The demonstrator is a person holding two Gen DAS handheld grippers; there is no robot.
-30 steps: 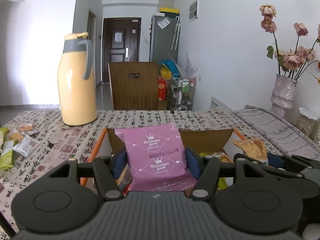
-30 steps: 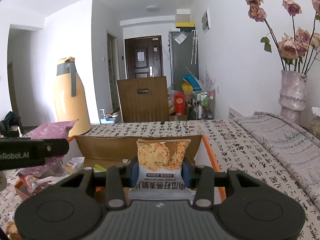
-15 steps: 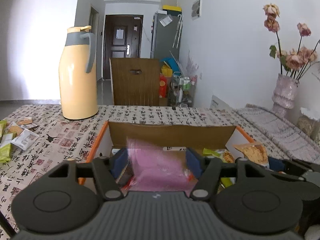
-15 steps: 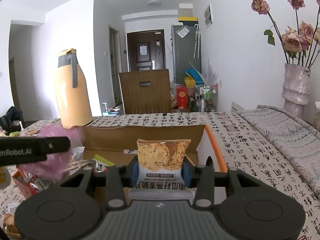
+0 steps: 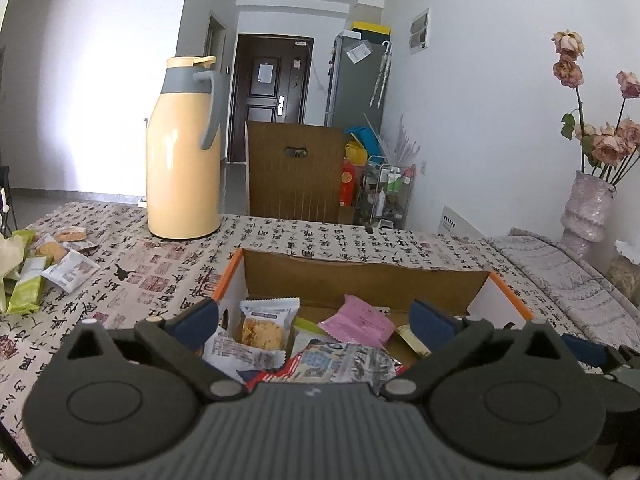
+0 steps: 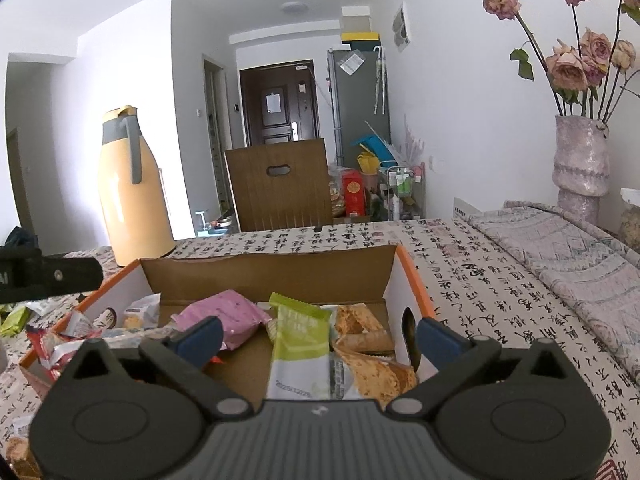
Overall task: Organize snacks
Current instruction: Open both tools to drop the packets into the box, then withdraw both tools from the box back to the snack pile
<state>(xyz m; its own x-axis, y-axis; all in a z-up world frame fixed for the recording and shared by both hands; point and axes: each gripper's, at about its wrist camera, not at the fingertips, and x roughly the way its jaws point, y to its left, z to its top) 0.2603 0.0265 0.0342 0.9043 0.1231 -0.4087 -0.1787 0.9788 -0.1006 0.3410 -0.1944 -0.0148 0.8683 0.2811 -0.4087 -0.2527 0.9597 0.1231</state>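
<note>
An open cardboard box (image 5: 360,276) (image 6: 272,272) with orange-edged flaps sits on the table and holds several snack packets. The pink packet (image 5: 358,322) (image 6: 230,314) lies inside it among the others. An orange-printed cracker packet (image 6: 376,364) lies at the box's right side, next to a green packet (image 6: 300,344). My left gripper (image 5: 316,324) hangs over the box's near left part, jaws opening wide, nothing pressed between the pads. My right gripper (image 6: 316,340) hangs over the near right part, jaws also opening wide, gripping nothing; the packets lie below it.
A tall yellow thermos jug (image 5: 184,152) stands on the table's far left. Loose snack packets (image 5: 44,268) lie on the patterned tablecloth at the left. A vase of dried roses (image 6: 580,156) stands at the right, a wooden chair back (image 5: 296,172) behind the table.
Both grippers went from shut on packets to wide open. The pink packet fell from the left gripper into the box; the cracker packet dropped from the right gripper into the box.
</note>
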